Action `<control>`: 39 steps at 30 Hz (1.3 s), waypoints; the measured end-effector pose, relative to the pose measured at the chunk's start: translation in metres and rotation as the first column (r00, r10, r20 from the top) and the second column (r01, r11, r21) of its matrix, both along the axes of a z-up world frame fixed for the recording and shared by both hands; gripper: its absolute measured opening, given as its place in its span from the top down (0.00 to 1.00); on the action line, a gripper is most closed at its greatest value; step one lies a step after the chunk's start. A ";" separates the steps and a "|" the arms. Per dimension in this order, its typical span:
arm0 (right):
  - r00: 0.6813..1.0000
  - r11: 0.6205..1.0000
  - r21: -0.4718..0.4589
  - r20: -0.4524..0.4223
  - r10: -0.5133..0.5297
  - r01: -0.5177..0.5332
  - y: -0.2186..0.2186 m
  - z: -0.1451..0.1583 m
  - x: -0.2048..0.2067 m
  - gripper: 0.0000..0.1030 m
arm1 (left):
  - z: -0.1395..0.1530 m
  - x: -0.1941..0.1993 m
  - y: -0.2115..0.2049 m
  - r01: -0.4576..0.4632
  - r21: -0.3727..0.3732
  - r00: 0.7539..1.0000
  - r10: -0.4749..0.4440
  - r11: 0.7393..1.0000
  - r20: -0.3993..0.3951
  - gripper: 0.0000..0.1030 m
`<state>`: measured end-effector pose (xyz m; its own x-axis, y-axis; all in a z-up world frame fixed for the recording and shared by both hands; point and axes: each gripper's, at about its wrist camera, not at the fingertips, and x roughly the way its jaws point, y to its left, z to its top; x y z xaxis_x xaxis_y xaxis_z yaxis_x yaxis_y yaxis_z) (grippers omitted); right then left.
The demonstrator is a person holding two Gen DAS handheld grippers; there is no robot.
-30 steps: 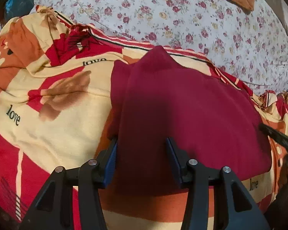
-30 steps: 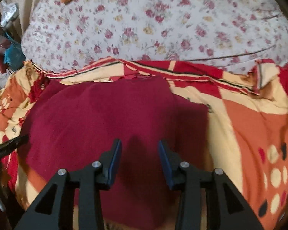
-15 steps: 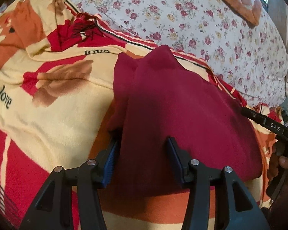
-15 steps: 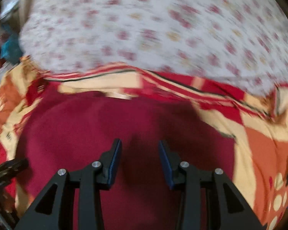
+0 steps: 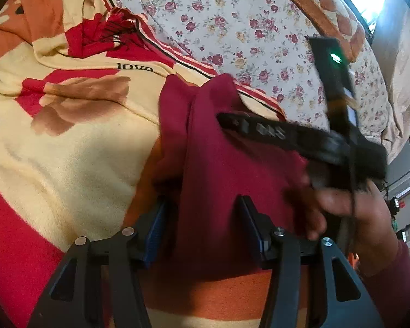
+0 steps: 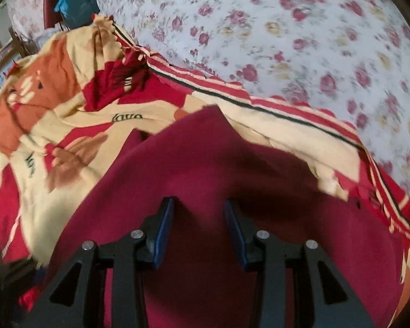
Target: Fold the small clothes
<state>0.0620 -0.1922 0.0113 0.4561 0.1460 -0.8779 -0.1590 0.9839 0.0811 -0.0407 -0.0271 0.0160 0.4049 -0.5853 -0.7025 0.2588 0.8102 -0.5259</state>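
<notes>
Maroon cloth (image 5: 227, 169) lies folded on the blanket (image 5: 76, 147) on the bed. Left tongs (image 5: 202, 227) opening, cloth edge between the pads. Right tongs (image 6: 199, 227) parted above the cloth, gripping nothing.

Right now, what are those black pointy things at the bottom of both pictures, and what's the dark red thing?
They are grabbing tools, one in each of a person's hands; no robot. Each tool has a camera looking along its jaws, so each picture is one tool's view. In the left tool's picture the left gripper has its jaws opening, with the dark red cloth between them, not squeezed. The person's right hand shows there too. The right gripper hangs open over the same cloth. The cloth lies on a red and cream blanket, beside a flowered sheet.
</notes>
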 end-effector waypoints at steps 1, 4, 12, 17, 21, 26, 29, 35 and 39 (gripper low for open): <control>1.000 1.000 0.001 -0.003 -0.008 0.008 0.001 0.000 0.005 0.60 | 0.000 0.001 0.001 0.004 -0.006 1.000 -0.004 1.000 -0.001 0.69; 0.999 1.000 0.007 -0.027 -0.029 0.029 0.002 -0.001 0.019 0.60 | -0.001 0.002 0.003 0.004 -0.030 1.000 -0.004 1.000 -0.009 0.69; 0.995 0.989 0.136 -0.088 -0.044 0.056 0.006 0.021 0.022 0.36 | -0.003 0.005 0.015 -0.026 -0.075 0.999 0.023 0.997 -0.042 0.69; 0.990 0.994 0.107 -0.141 0.014 0.001 0.040 0.010 0.030 0.35 | -0.003 0.005 0.014 -0.027 -0.071 0.999 0.024 0.997 -0.042 0.69; 0.990 0.999 0.034 -0.140 0.034 -0.030 0.062 -0.002 0.034 0.22 | -0.002 0.004 0.010 -0.022 -0.043 0.999 0.021 0.999 -0.024 0.69; 0.991 0.996 -0.061 -0.124 0.053 -0.061 0.071 -0.009 0.034 0.29 | -0.003 0.005 0.008 -0.021 -0.026 1.000 0.021 0.999 -0.013 0.68; 0.994 0.995 -0.079 -0.098 0.057 -0.065 0.068 -0.006 0.030 0.47 | -0.002 0.005 0.007 -0.021 -0.018 1.000 0.021 1.000 -0.007 0.68; 0.996 0.996 -0.021 -0.037 0.081 -0.082 0.046 0.019 0.010 0.81 | 0.000 0.006 0.006 -0.022 -0.028 1.000 0.022 0.999 0.006 0.63; 0.998 0.997 0.046 -0.011 0.066 -0.065 0.024 0.038 0.002 0.83 | 0.002 0.013 0.004 -0.010 -0.080 1.000 0.011 0.997 0.012 0.58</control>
<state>0.0636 -0.1686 0.0496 0.4330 0.2152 -0.8753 -0.2215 0.9667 0.1281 -0.0282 -0.0233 0.0181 0.4194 -0.6349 -0.6488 0.2575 0.7686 -0.5857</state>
